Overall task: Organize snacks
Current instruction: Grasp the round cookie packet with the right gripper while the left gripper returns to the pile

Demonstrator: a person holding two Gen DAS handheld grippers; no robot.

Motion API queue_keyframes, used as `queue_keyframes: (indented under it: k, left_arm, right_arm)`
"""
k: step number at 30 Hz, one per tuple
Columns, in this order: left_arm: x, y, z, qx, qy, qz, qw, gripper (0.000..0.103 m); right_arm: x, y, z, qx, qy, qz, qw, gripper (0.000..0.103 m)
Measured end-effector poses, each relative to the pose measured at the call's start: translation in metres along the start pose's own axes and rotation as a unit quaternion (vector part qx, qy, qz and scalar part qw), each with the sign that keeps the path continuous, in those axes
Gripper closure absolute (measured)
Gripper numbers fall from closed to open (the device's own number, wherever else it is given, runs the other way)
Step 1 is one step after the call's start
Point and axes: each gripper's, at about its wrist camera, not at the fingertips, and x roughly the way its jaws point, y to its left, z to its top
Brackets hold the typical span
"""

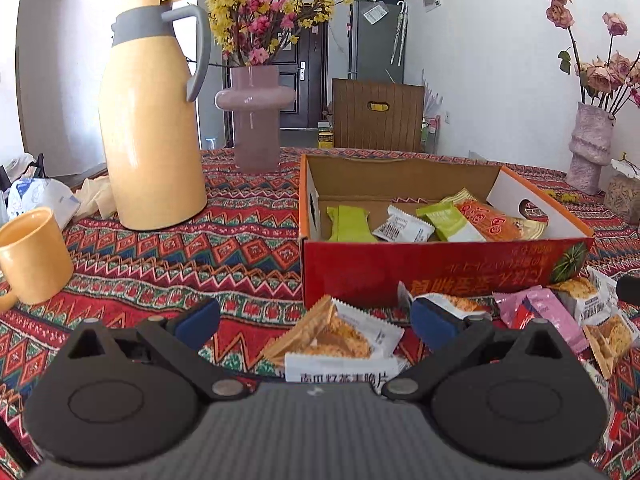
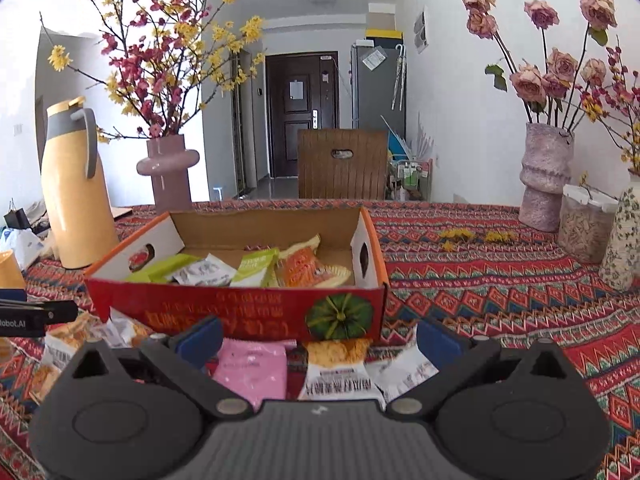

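An open cardboard snack box (image 2: 236, 308), red on its near wall with upside-down yellow lettering and a green pumpkin picture, sits near the middle of a table covered in a red patterned cloth (image 2: 500, 280). Inside it lie several packets: a green wrapper (image 1: 348, 224) toward 9 o'clock, a white packet (image 1: 404, 229) in the middle, a second green packet (image 1: 452, 222) beside it, and an orange packet (image 1: 494, 220) toward 3 o'clock. More loose snacks lie on the cloth against the box's near wall. The left gripper (image 1: 316, 320) hovers low over the cloth with its blue-padded fingers spread wide and holding nothing; a cracker packet (image 1: 340, 340) with a white label lies between them. The right gripper (image 2: 320, 340) is likewise spread wide and empty, with a pink packet (image 2: 252, 368) and another cracker packet (image 2: 338, 368) lying between its fingers, just in front of the box. From the left wrist view, a pile of pink and cracker packets (image 1: 568, 312) lies at 3 o'clock. At 10 o'clock from the box stands a tall yellow thermos jug (image 1: 152, 128) with a grey handle, a yellow mug (image 1: 32, 256) nearer at 9 o'clock. Behind the box, a mauve vase (image 1: 256, 120) holds pink and yellow blossom branches. At 2 o'clock stands a textured pale vase (image 2: 546, 176) of dried roses, a lidded jar (image 2: 586, 228) beside it.
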Motion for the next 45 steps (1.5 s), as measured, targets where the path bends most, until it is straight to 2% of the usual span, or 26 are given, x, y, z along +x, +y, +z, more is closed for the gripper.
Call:
queue_keyframes:
  k: [6,9,16,24,27,29,36,45]
  left_arm:
    - [0.003,0.006,-0.022,0.0,-0.002,0.004,1.0,0.0]
    - [0.0,0.004,-0.023,0.005,-0.014,-0.003,0.9999,0.0]
    - [0.002,0.005,-0.022,-0.002,-0.013,-0.004,0.9999,0.0]
    - [0.005,0.007,-0.022,-0.009,-0.007,-0.007,0.9999,0.0]
    - [0.005,0.007,-0.023,-0.01,-0.006,-0.008,0.9999,0.0]
    - [0.005,0.007,-0.023,-0.009,-0.006,-0.008,0.9999,0.0]
    - [0.005,0.007,-0.023,-0.009,-0.006,-0.008,0.9999,0.0]
    - [0.004,0.006,-0.023,-0.009,-0.008,0.005,0.9999,0.0]
  right_arm:
    - [0.0,-0.015,-0.032,0.024,0.04,-0.018,0.999,0.0]
    - [0.0,-0.016,-0.037,0.023,0.044,-0.022,0.999,0.0]
    - [0.014,-0.008,-0.03,-0.011,0.051,-0.027,0.998,0.003]
    - [0.042,-0.009,-0.029,-0.037,0.087,-0.035,0.995,0.005]
    - [0.046,-0.009,-0.03,-0.039,0.094,-0.026,0.995,0.013]
    - [0.047,-0.008,-0.03,-0.041,0.097,-0.023,0.994,0.028]
    - [0.04,-0.011,-0.033,-0.031,0.076,-0.023,0.996,0.045]
    - [0.022,-0.019,-0.037,-0.002,0.014,-0.039,0.999,0.047]
